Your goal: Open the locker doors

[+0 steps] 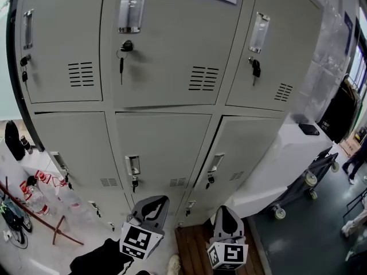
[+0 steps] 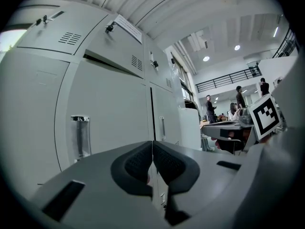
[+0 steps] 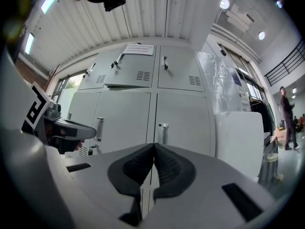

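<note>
**Item:** locker bank [image 1: 166, 50], grey sheet metal, doors in rows of three. It stands upright on the floor directly ahead of both grippers.

**Doors:** flat panels, each taller than wide, with the long axis vertical and the faces turned toward the person. Each has vent slots [image 1: 203, 78] low on the panel. All look shut, though the upper middle door may sit slightly proud of its neighbours.

**Handling (judged):** stiff, fairly light, painted smooth. The bare face gives no purchase.

**Hold point:** the recessed chrome pull handle [image 1: 132, 7], set vertically near the left edge of each door. The hinges are therefore probably on the right edge, so the door would swing outward from the left. A key [image 1: 122, 53] hangs in the lock under the handle. It is small and loose, a poor grip but likely to need turning.

**Left hand-held gripper** [image 1: 152, 204]: jaws closed pad to pad with nothing between them, held level, short of the lower doors and touching none.

**Right hand-held gripper** [image 1: 228, 215]: jaws likewise closed and empty. It sits just beside the left one and is clear of the doors.
</note>
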Action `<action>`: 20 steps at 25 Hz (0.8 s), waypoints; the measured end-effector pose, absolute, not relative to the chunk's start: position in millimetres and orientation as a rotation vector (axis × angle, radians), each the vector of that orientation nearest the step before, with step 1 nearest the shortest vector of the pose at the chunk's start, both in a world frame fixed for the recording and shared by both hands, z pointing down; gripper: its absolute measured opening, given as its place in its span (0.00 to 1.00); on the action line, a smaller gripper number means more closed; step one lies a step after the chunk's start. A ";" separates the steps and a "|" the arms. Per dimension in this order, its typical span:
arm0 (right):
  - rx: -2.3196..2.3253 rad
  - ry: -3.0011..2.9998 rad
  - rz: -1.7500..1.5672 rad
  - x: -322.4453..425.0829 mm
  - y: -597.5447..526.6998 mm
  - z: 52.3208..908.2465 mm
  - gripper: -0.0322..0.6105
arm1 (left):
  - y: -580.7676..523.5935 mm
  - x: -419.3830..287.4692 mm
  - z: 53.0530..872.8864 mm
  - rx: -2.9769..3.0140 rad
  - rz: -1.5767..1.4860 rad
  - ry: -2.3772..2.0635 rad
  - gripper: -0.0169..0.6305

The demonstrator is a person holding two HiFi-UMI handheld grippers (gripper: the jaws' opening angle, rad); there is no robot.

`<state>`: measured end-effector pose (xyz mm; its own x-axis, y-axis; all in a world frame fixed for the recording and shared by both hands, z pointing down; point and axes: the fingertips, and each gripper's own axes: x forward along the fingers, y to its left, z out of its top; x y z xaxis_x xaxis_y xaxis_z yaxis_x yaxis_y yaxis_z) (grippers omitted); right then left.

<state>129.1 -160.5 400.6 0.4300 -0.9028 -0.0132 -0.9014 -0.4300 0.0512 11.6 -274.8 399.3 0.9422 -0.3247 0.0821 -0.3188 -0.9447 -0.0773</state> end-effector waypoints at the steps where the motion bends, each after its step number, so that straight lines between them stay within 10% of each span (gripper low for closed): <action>1: 2.615 -1.672 -0.056 135.7 -167.0 401.5 0.07 | -279.6 17.8 400.1 -3.032 -0.149 0.517 0.06; 12: 2.497 -1.863 -0.055 200.2 -234.0 401.6 0.08 | -321.7 72.1 408.6 -3.022 -0.203 0.694 0.06; 20: 2.386 -2.011 -0.042 212.4 -278.5 404.5 0.34 | -339.0 83.9 412.3 -3.006 -0.223 0.798 0.06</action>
<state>212.4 -278.5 404.5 0.1693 -0.9855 -0.0072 -0.9850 -0.1694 0.0334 83.9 -339.0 412.3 0.8589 -0.4949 0.1318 -0.4916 -0.8688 -0.0590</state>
